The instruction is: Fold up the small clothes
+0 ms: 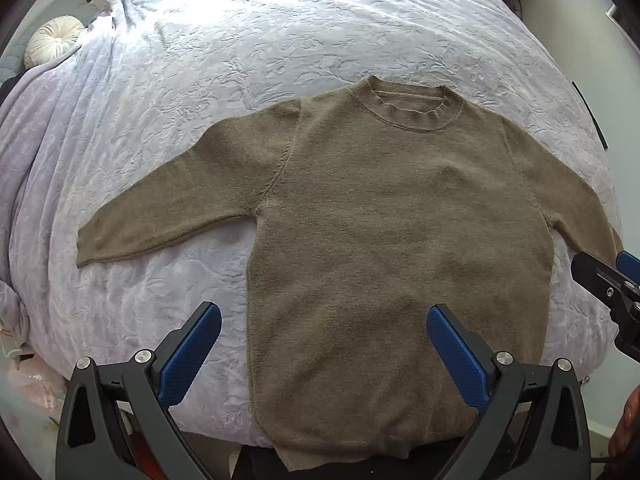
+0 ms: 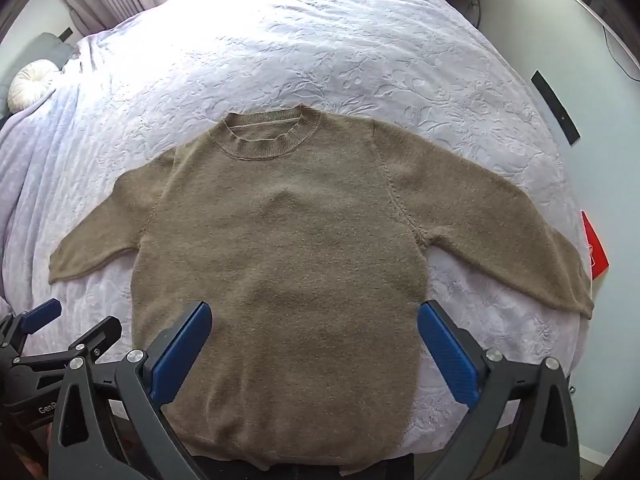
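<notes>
Brown, one sweater [image 1: 380,220] lies flat on one bedspread [image 1: 200,80]; both hand-held grippers, left [image 1: 324,320] and right [image 2: 314,316], gape wide, empty.

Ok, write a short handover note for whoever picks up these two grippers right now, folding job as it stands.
Left gripper: jaws wide open, nothing held, above the sweater's lower left part.
Right gripper: jaws wide open, nothing held, above its lower right part.
Brown sweater: flat on the lavender bedspread, collar far from you, both sleeves spread out, hem at the near bed edge.
Done: laid out flat.
Left: every fold, sleeves first probably.
</notes>
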